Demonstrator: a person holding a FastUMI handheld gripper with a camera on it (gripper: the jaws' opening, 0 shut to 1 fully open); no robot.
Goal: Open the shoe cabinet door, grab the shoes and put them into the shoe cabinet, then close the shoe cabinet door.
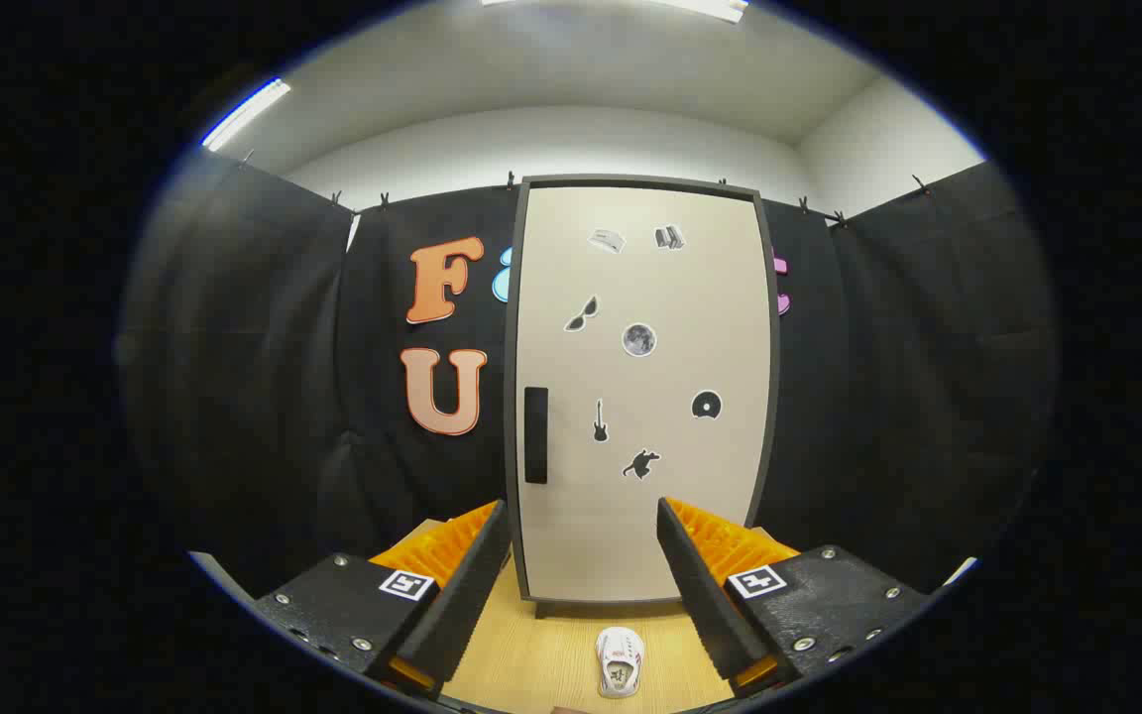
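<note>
Beige cabinet door [642,397], black handle [535,434]; white shoe [620,661].

Shoe cabinet door [645,397]: smooth, matt panel, laminate-like, in a darker matt frame.
Door handle [535,434]: matt, plastic-looking bar.
Stickers [638,339]: flat, paper-like decals lying flush on the door.
Table [531,664]: light wood-grain top with a smooth, low sheen.
Shoe [620,661]: soft cloth-like upper, matt, lying between the spread fingers.
Gripper [583,575]: finger faces ribbed and rough; hard matt plastic-looking housings with shiny metal screws.
Booth wall [274,377]: matt cloth, loosely creased.
</note>
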